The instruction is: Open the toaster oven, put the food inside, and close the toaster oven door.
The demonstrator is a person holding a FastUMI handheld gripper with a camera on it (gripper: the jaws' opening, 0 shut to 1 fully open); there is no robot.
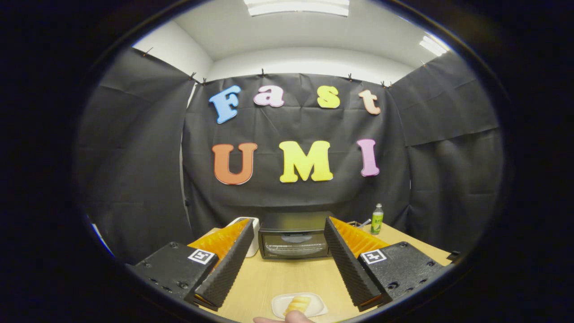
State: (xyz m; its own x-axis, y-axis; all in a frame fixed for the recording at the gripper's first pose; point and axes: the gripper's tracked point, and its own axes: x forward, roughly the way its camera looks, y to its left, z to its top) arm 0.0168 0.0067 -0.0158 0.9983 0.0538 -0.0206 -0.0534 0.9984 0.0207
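A black toaster oven (294, 236) stands at the far side of the wooden table (291, 280), its glass door closed. My gripper (289, 226) is open and held well above the table, with the oven seen between its two ribbed fingers (226, 264). Nothing is between the fingers. Close beneath me a small white plate (278, 307) carries a piece of yellow bread-like food (298, 304). A person's fingertip (293, 316) touches the near rim of that plate.
A white appliance (252, 233) stands just left of the oven, partly hidden by my left finger. A green bottle (377, 219) stands at the back right of the table. Black cloth walls enclose the booth on three sides.
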